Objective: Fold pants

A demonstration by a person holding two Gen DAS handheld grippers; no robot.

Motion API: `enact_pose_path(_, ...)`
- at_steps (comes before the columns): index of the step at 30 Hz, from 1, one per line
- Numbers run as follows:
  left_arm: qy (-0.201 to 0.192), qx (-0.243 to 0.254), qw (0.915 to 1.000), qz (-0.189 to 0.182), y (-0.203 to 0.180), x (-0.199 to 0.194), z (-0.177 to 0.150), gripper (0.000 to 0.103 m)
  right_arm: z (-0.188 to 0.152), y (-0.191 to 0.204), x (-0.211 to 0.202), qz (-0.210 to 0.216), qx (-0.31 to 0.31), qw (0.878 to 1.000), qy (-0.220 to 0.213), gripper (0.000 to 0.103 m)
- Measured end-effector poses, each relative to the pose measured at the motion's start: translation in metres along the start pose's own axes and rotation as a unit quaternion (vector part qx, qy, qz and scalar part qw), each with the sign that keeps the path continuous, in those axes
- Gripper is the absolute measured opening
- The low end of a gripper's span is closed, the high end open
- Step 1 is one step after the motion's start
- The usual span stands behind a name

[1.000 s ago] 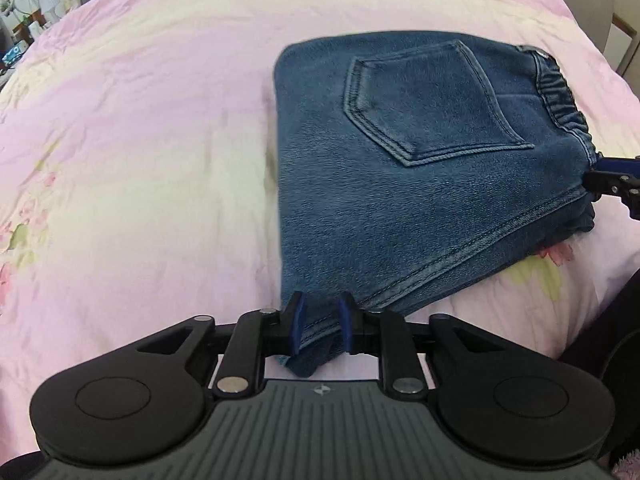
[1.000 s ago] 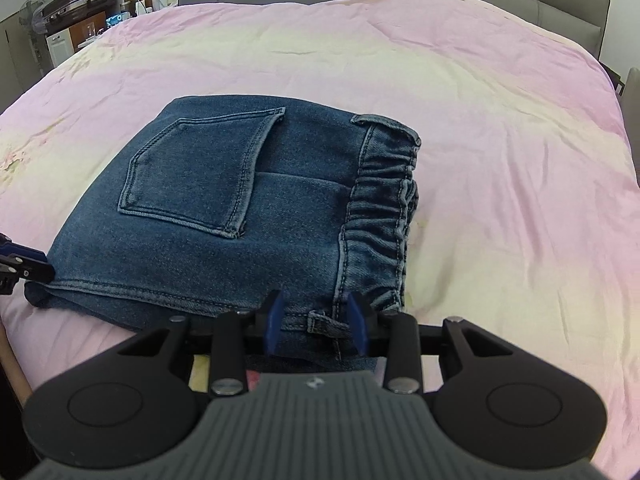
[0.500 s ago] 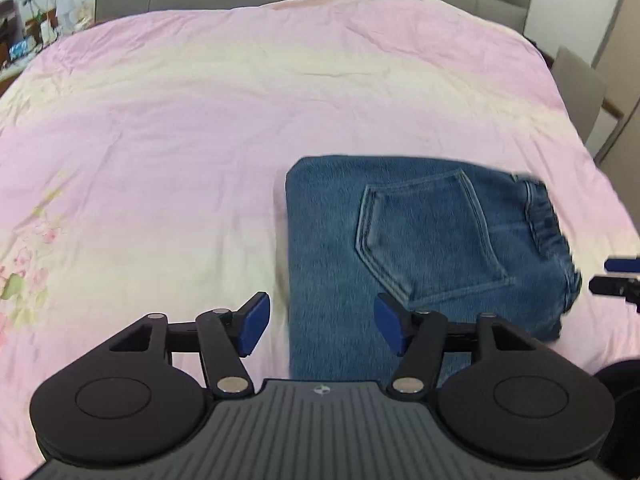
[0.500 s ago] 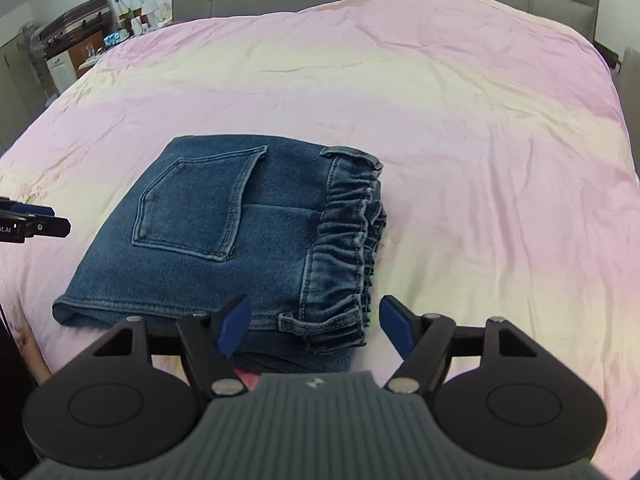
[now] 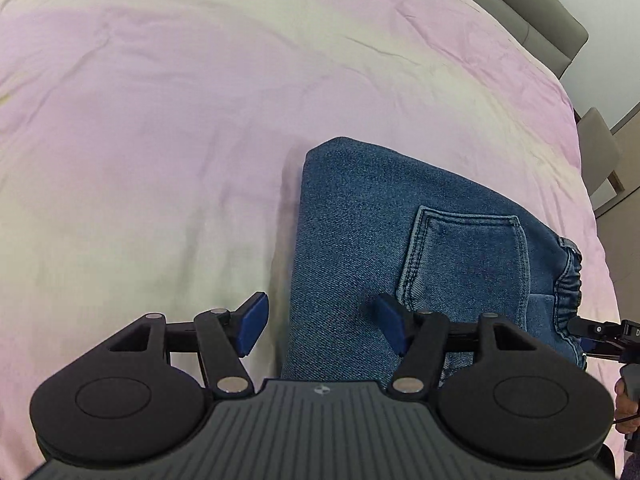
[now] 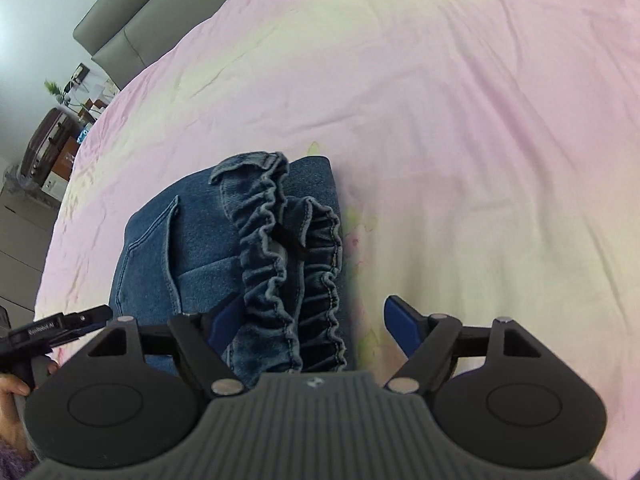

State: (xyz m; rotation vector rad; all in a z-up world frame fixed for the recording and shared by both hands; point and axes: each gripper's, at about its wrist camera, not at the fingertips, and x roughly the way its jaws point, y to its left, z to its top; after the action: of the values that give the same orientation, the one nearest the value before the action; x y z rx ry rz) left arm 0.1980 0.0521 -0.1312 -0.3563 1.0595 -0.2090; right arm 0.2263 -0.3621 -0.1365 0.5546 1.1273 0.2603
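Left gripper: the left gripper [image 5: 320, 322] tilts steeply down toward the bed, its blue pads [image 5: 252, 322] spread wide. The jaws have just been opening; the near left edge of the folded denim lies in the gap below, and neither pad presses on it.

Right gripper: the right gripper [image 6: 316, 322] also points steeply down, rolled so the bed runs at a slant across its view. Its jaws have likewise just been opening. The gathered waistband [image 6: 288, 264] lies between the wide-set blue pads [image 6: 402, 326], loose, with the left pad partly hidden behind the cloth.

Pants: the blue denim pants [image 5: 360, 248] lie folded into a compact stack near the front edge of the bed, back pocket [image 5: 464, 264] facing up, elastic waistband on the right side of the stack.

Bed: a pink and pale yellow sheet [image 5: 160, 120] covers the mattress, lightly wrinkled, with a grey upholstered headboard [image 6: 132, 28] at the far end.

Hands: a hand [image 6: 12, 396] grips the left tool's handle at the lower left of the right wrist view; fingers [image 5: 624, 400] on the other handle show at the right edge of the left wrist view.

Writing: white lettering on the side of the left tool reads, as far as it can be made out, "EyeRobot AI"; a single letter "D" shows on the right tool.
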Motion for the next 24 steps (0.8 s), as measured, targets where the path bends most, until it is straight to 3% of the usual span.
enact_pose_path(13,0.042,-0.031,0.9983,-0.027,0.019,0.026,0.004,0.077,0.003,-0.037,0.039,0.102,0.070,0.991,0.044,0.069)
enact_pose_path(24,0.042,-0.045,0.9971,-0.046,0.024,0.028,0.005,0.070,0.002,-0.016,0.047,0.081,0.041,0.995,0.044,0.055)
